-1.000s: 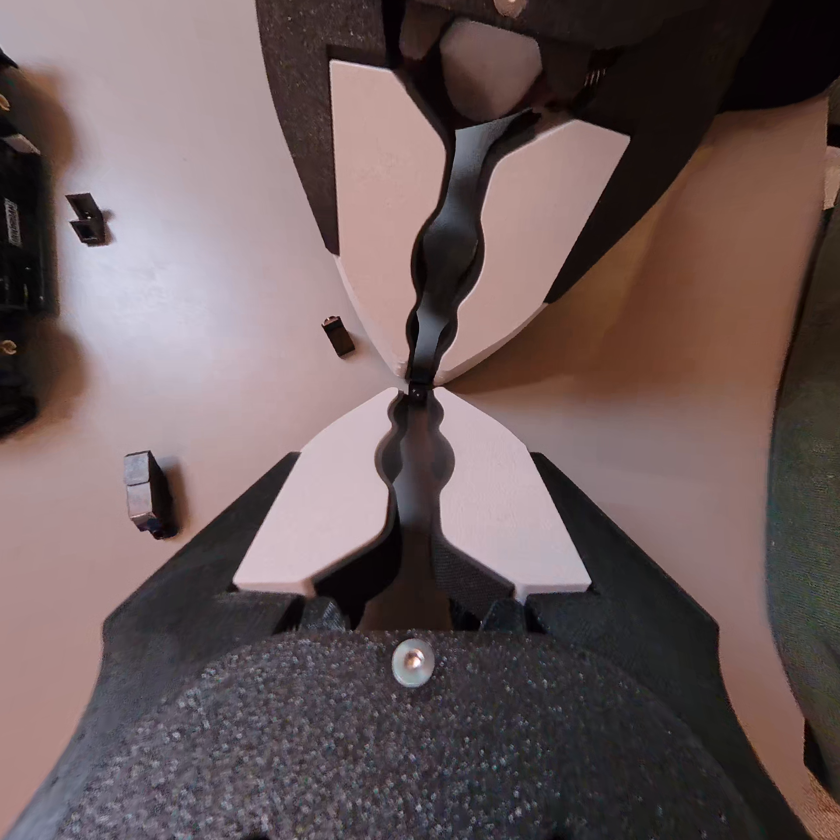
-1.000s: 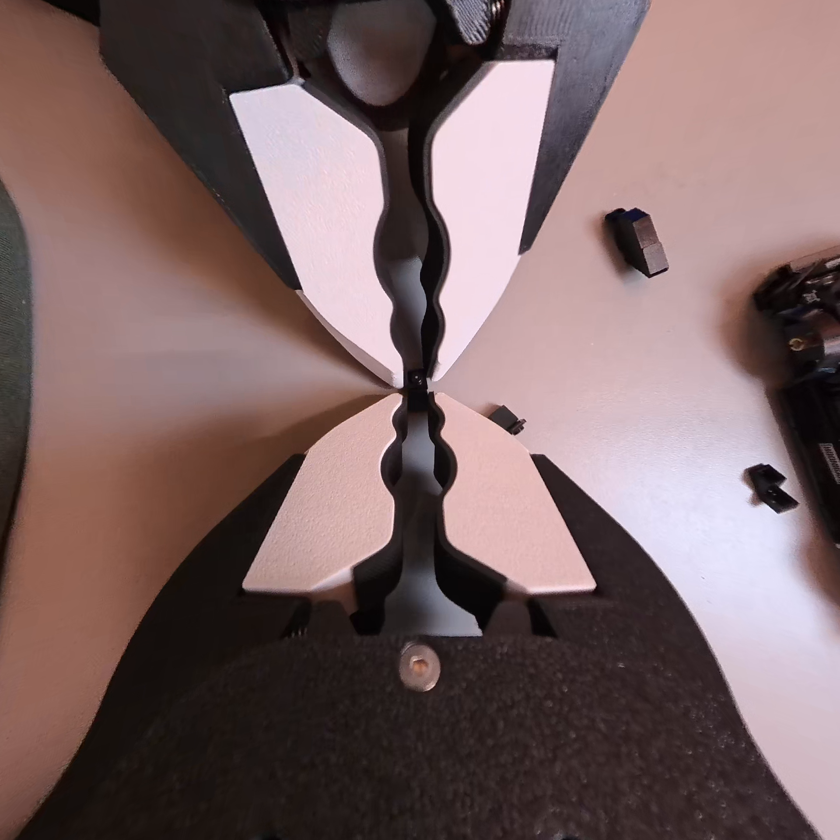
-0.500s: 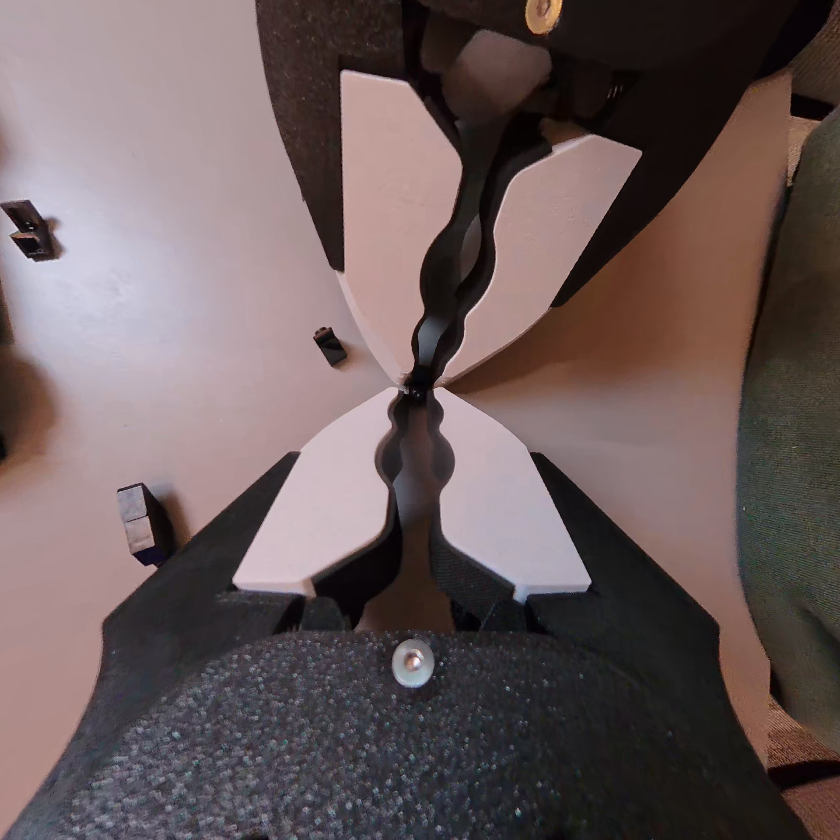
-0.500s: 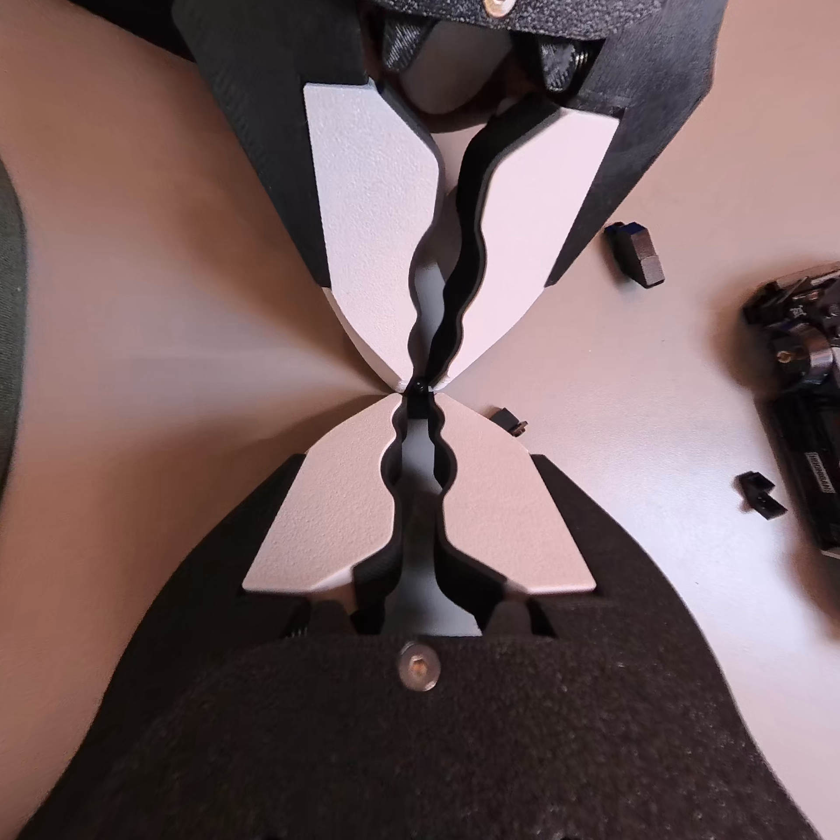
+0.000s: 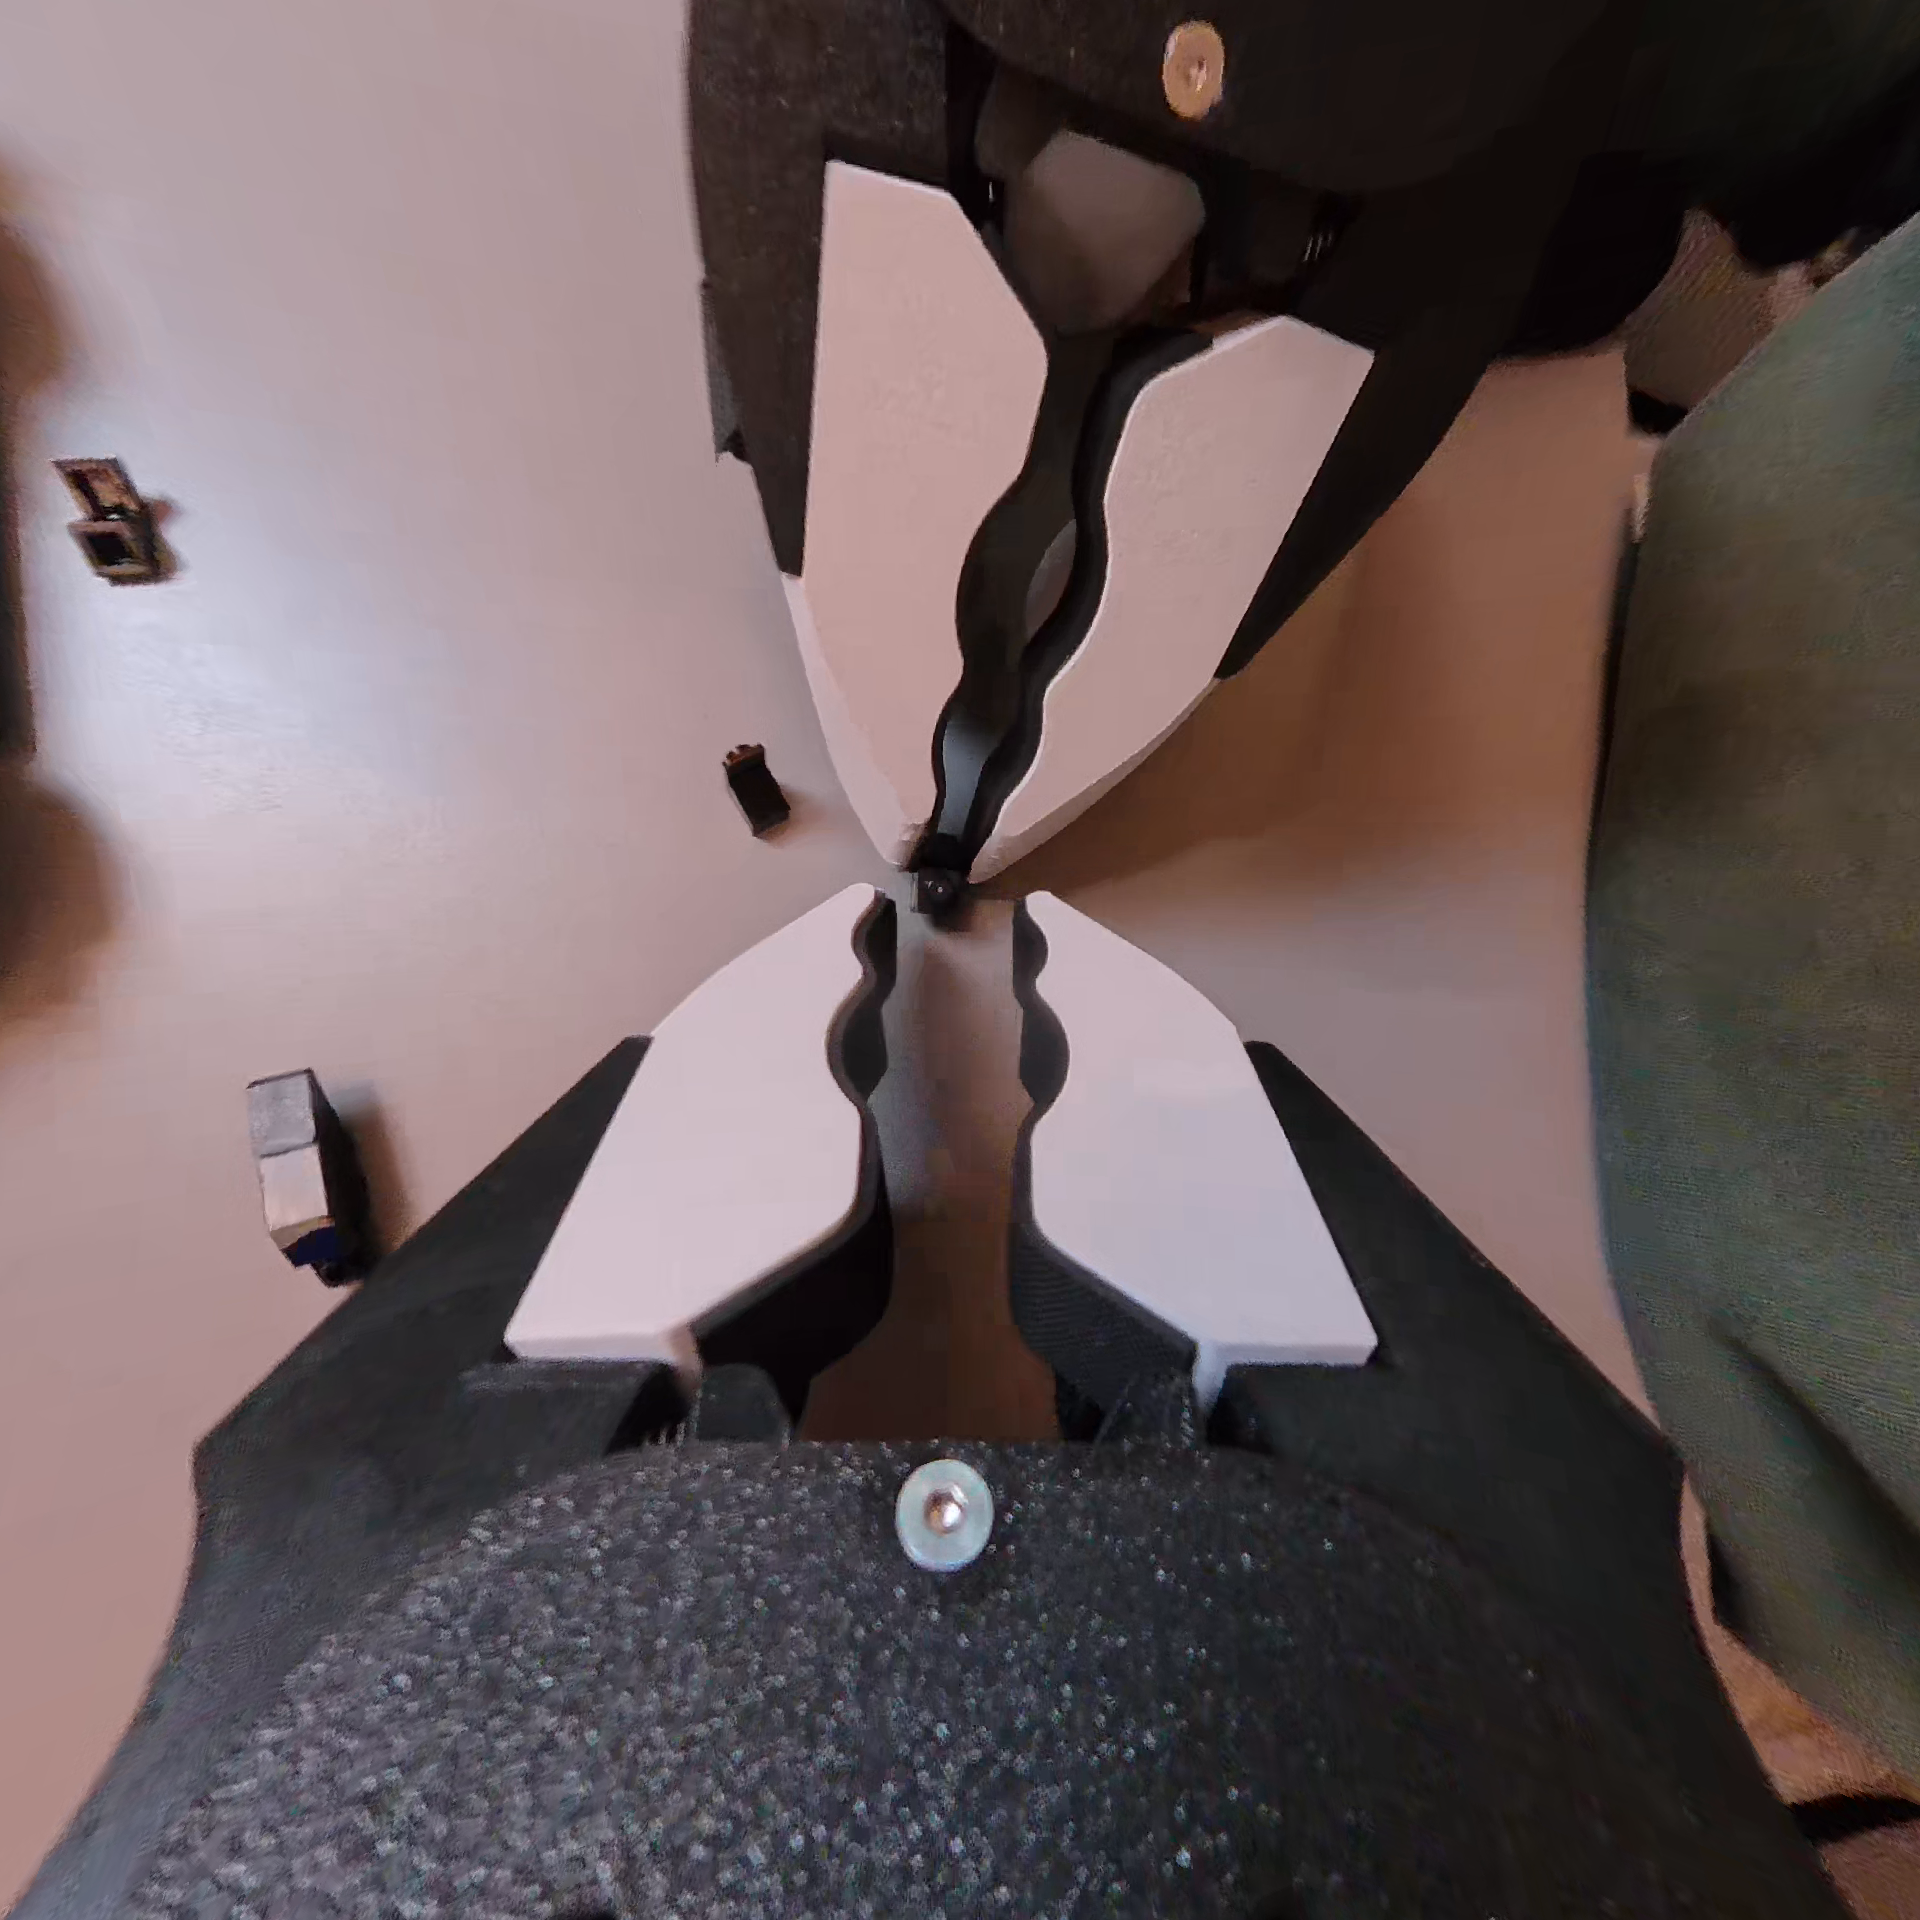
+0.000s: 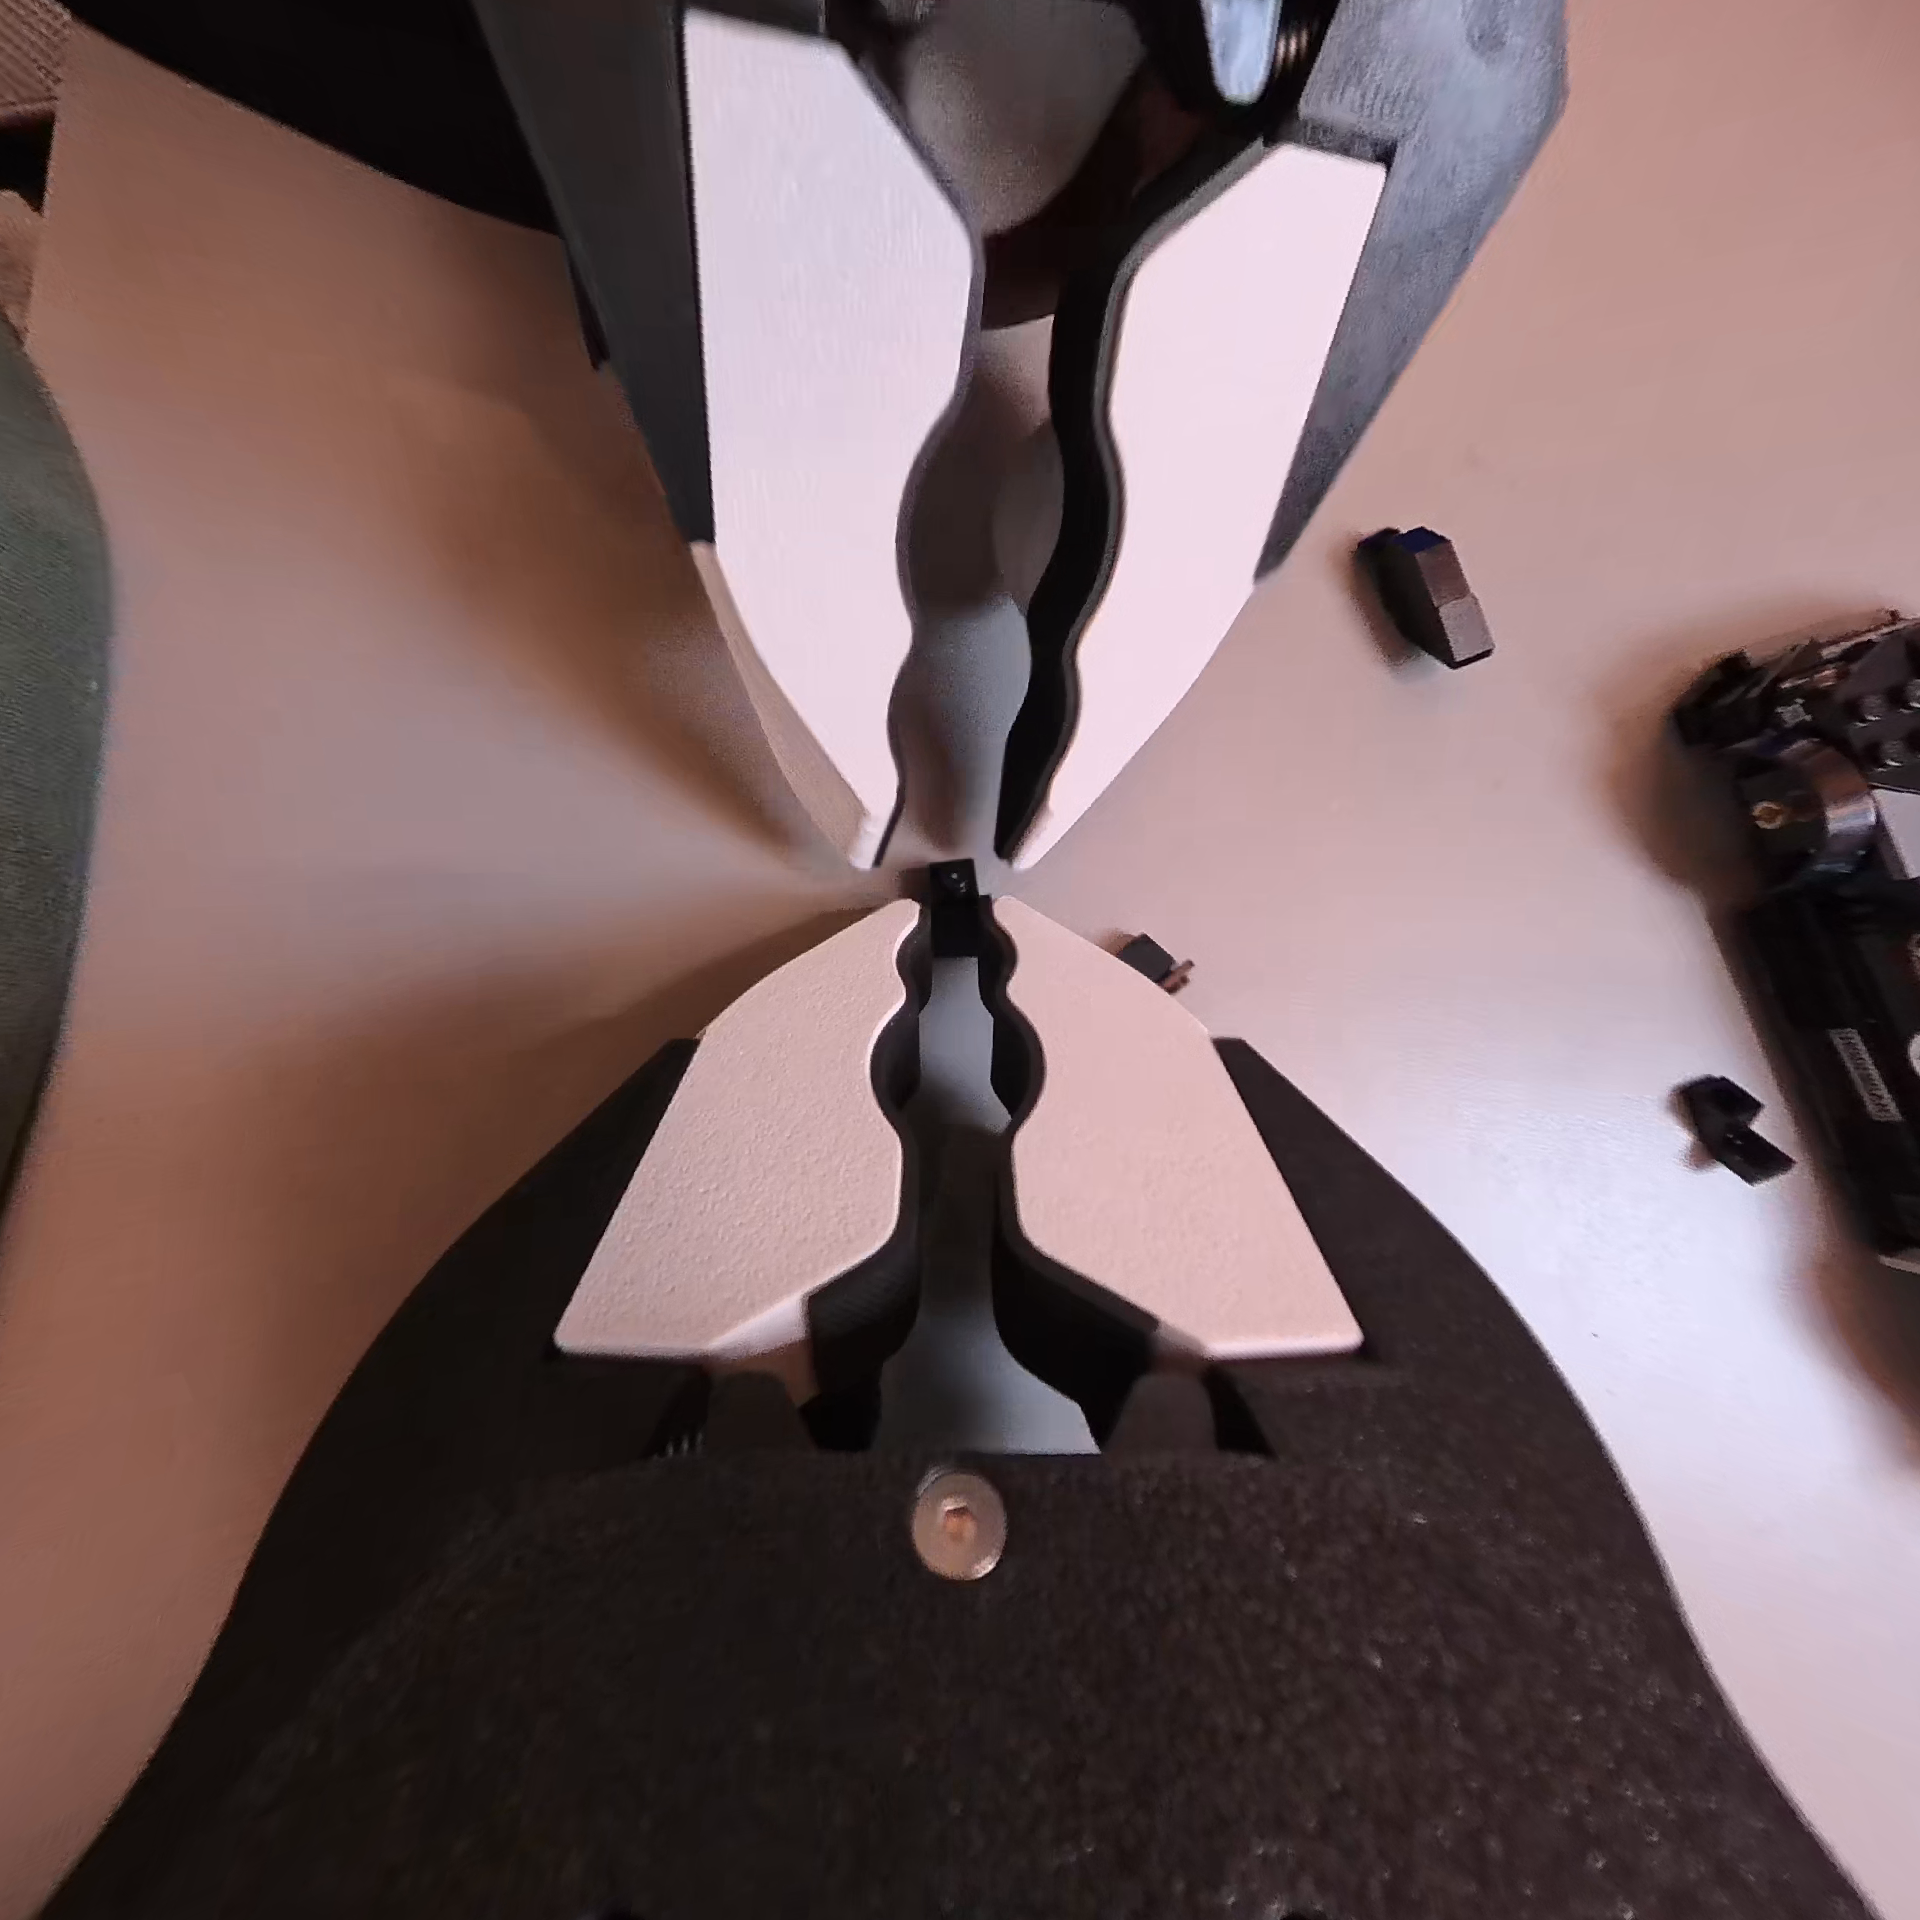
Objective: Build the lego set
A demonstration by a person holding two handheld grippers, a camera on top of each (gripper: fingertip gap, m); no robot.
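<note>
Two claws meet tip to tip over a tiny black lego piece point(image 6: 954, 902).

In the right wrist view, the right claw point(image 6: 958, 914) is nearly closed, pinching the piece at mid-frame. The left claw point(image 5: 948, 906), in its own view, stands parted, the piece at its tips but not clamped. Loose black bricks point(image 6: 1425, 609) and a dark lego build point(image 6: 1829, 894) lie on the pale table point(image 6: 1351, 935) at that frame's right.
</note>
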